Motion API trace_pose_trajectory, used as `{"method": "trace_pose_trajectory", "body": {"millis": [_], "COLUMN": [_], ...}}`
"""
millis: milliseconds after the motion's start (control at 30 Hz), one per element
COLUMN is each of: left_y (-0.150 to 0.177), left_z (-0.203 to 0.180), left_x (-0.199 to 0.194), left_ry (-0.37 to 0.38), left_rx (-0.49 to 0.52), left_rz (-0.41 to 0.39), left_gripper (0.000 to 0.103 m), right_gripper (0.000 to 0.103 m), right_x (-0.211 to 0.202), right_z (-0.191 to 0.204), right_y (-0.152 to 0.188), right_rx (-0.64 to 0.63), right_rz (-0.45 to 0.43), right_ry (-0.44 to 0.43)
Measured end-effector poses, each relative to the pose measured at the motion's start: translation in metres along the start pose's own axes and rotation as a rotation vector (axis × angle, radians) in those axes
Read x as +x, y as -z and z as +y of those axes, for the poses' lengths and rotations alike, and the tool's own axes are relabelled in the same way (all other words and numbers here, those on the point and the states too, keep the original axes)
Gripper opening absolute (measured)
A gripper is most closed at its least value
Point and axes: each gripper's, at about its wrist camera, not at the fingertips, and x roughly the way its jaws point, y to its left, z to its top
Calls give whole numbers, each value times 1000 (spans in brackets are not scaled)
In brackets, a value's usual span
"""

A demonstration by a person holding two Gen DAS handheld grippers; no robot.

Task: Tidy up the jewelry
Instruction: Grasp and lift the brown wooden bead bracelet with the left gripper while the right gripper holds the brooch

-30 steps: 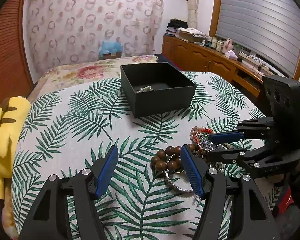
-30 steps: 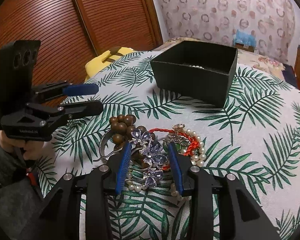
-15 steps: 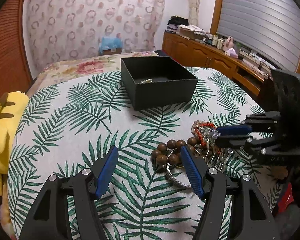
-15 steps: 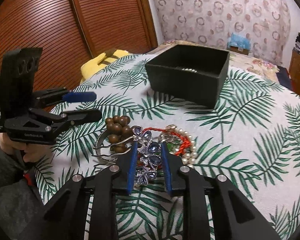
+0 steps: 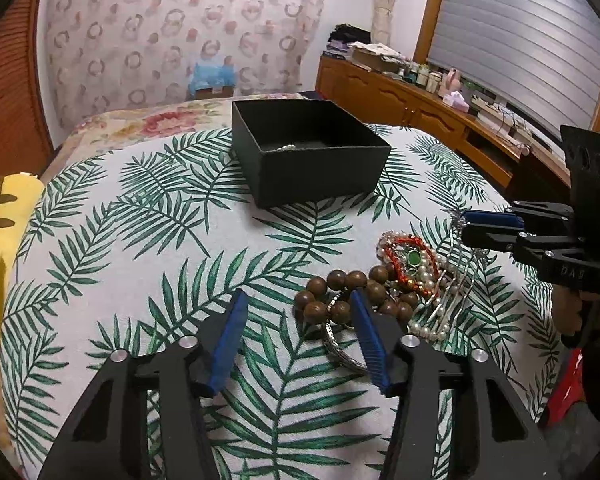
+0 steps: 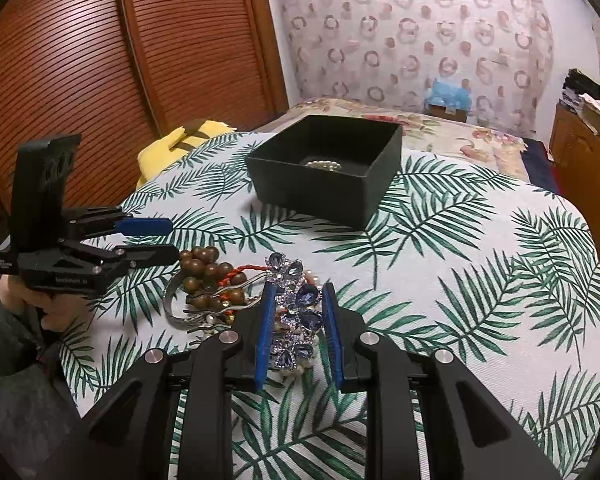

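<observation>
A black open box (image 5: 308, 152) (image 6: 328, 172) stands on the leaf-print cloth and holds a pearl piece (image 6: 323, 165). A jewelry pile lies nearer: brown wooden beads (image 5: 340, 292) (image 6: 198, 266), a silver bangle (image 5: 340, 350), a red cord with pearls (image 5: 410, 260). My right gripper (image 6: 298, 312) is shut on a blue-gem hair comb (image 6: 296, 312), lifted a little above the pile; it also shows at the right edge of the left wrist view (image 5: 470, 226). My left gripper (image 5: 296, 320) is open and empty beside the beads.
A yellow plush toy (image 5: 0, 248) lies at the table's left edge. A bed with floral cover (image 6: 440, 128) is behind the table. A wooden sideboard (image 5: 420, 108) with clutter stands at the right. Louvred wooden doors (image 6: 100, 60) are on the left.
My right gripper closed on the blue-gem hair comb and raised it slightly off the pile. My left gripper stayed open and drifted little.
</observation>
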Motion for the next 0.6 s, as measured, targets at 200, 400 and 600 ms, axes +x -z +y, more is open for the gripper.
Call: {"method": "trace_pose_trajectory", "body": {"millis": [200, 400, 600], "left_y": [-9, -18, -24], "left_z": [7, 2, -7], "left_x": [14, 26, 38], "left_ry": [4, 0, 12], "left_rx": [30, 99, 145], "left_rz": [55, 106, 139], "left_gripper": [42, 42, 30], "right_gripper": [25, 26, 26], "right_x": [-2, -2, -3], "right_z": [0, 2, 2], "right_y": [0, 0, -1], "right_rx": [4, 9, 9], "right_rz": [-11, -18, -26], "right_ry": [-3, -9, -10]}}
